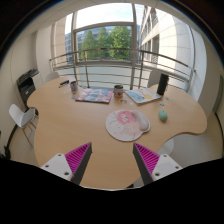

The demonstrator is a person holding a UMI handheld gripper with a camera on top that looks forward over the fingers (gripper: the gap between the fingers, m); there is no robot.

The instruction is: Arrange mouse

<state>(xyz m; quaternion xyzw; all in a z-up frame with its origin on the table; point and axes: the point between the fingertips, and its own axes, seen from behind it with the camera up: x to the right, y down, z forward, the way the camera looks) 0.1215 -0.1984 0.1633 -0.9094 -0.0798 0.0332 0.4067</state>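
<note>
The mouse (163, 115) lies on the tabletop (70, 130) just right of the round mat (127, 124). Beyond the mat stand a cup (118, 92), a book (94, 95) and a dark speaker (162, 84). The hand-held gripper (112, 160) hovers nearer than the mat, fingers apart, holding nothing.

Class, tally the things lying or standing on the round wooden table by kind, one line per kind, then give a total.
Round mouse pad: 1
Mouse: 1
Flat printed items, a magazine and a book: 2
Cups or mugs: 2
Dark upright speaker: 1
Total: 7
The gripper is open, short of them all.
</note>
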